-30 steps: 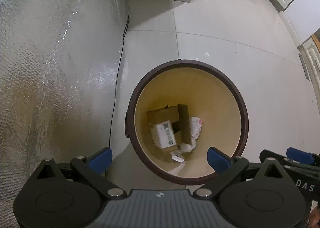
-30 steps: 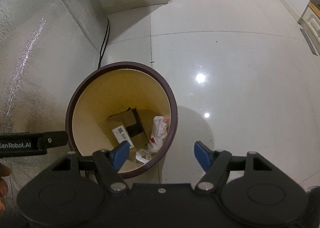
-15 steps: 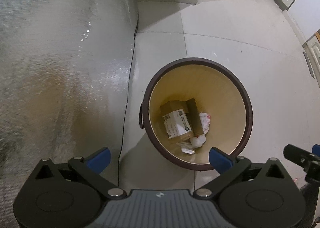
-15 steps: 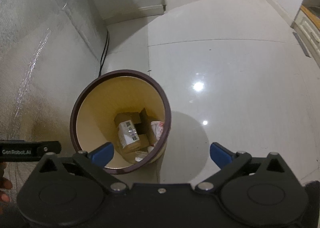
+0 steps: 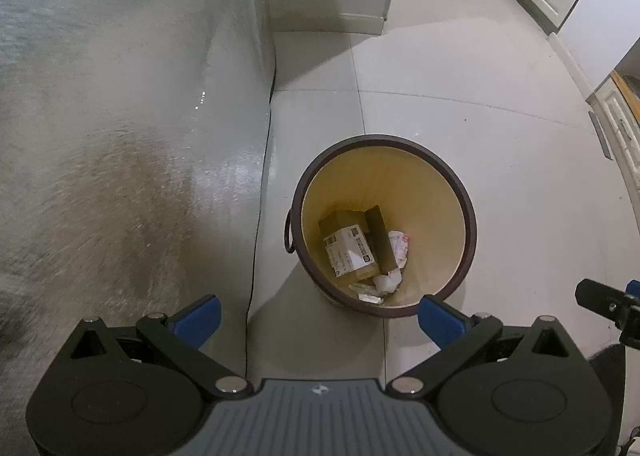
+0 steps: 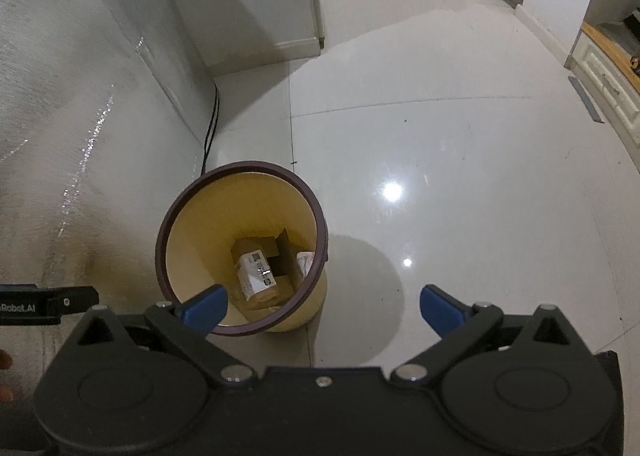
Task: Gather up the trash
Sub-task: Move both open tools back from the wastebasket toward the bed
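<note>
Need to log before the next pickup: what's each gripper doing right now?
Left gripper: open, holding nothing.
Right gripper: open, holding nothing; the cardboard box lies in the bin.

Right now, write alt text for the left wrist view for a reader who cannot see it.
A round bin with a dark rim stands on pale floor tiles, holding a labelled cardboard box and crumpled white wrappers. The left gripper is above it, open and empty.
</note>
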A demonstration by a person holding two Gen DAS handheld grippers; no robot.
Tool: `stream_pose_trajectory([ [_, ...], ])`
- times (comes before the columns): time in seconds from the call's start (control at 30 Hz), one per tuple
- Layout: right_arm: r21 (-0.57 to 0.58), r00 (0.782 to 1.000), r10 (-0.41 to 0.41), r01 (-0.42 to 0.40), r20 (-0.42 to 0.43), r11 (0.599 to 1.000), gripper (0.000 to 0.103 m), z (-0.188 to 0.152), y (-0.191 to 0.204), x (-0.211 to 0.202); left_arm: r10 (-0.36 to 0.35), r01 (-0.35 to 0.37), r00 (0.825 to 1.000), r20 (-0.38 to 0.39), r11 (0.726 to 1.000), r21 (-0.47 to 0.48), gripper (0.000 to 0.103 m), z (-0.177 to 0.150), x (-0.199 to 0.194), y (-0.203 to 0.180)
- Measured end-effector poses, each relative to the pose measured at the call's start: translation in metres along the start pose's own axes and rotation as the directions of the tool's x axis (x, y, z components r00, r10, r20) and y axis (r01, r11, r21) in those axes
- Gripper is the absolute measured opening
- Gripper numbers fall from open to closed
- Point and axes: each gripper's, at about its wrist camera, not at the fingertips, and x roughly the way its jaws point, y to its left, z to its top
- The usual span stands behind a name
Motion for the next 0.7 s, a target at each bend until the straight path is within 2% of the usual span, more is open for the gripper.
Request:
stream_pose_trajectory([
  [0.4,-0.031,0.994,-0.024,0.028,0.103,0.999,0.103,-0.024,-0.001,-0.081,-0.002,-0.001,0.994,0.106,1.0,0.022,0.103,-0.037,-0.071,-0.003],
  [0.7,-0.022,0.978,0.002,0.003,0.207,1.0,0.103,-0.047,-0.008,-0.158,-0.035,0.024,0.977,0.208,0.998,0.057,0.103,-0.068,-0.144,-0.016],
])
